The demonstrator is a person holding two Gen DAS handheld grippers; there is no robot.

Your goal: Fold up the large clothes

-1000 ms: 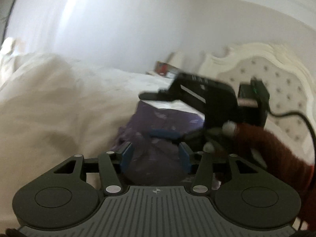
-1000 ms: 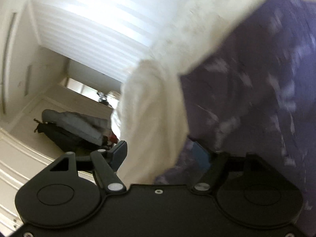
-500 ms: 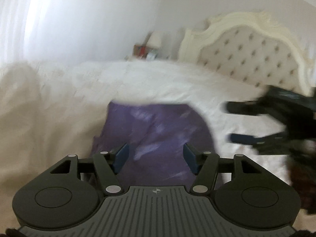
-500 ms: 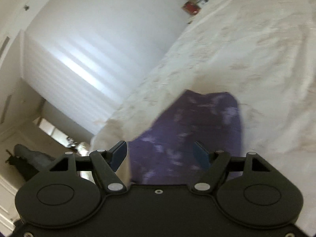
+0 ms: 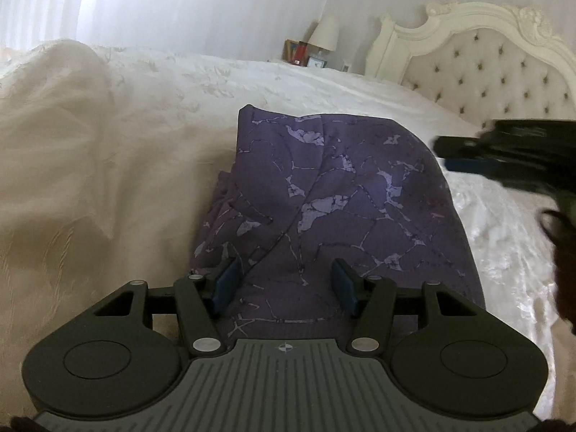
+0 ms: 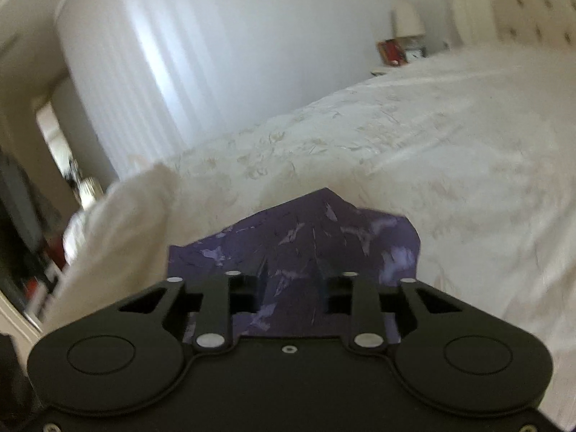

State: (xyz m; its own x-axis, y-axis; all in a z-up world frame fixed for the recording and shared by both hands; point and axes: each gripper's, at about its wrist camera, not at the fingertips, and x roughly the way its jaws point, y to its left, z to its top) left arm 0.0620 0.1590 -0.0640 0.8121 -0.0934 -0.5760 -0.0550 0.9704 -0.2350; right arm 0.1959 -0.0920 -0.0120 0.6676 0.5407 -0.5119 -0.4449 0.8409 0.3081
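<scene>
A purple marbled garment (image 5: 342, 201) lies folded on the white bedspread (image 5: 144, 115). My left gripper (image 5: 286, 282) is open and empty, just above the garment's near edge. My right gripper (image 5: 446, 153) shows at the right in the left wrist view, raised off the garment's right side, open with nothing between its fingers. In the right wrist view the garment (image 6: 316, 248) lies below the right gripper (image 6: 291, 295), whose fingertips are blurred and wide apart.
A bunched cream blanket (image 5: 54, 115) rises at the left of the bed. A tufted cream headboard (image 5: 504, 61) stands at the back right. A bedside lamp (image 5: 325, 34) and small items sit beyond the bed. A doorway (image 6: 61, 151) shows at the left.
Both grippers let go of the garment and pulled back from it. The right gripper swung away to the right. The garment now lies flat on the bed.
</scene>
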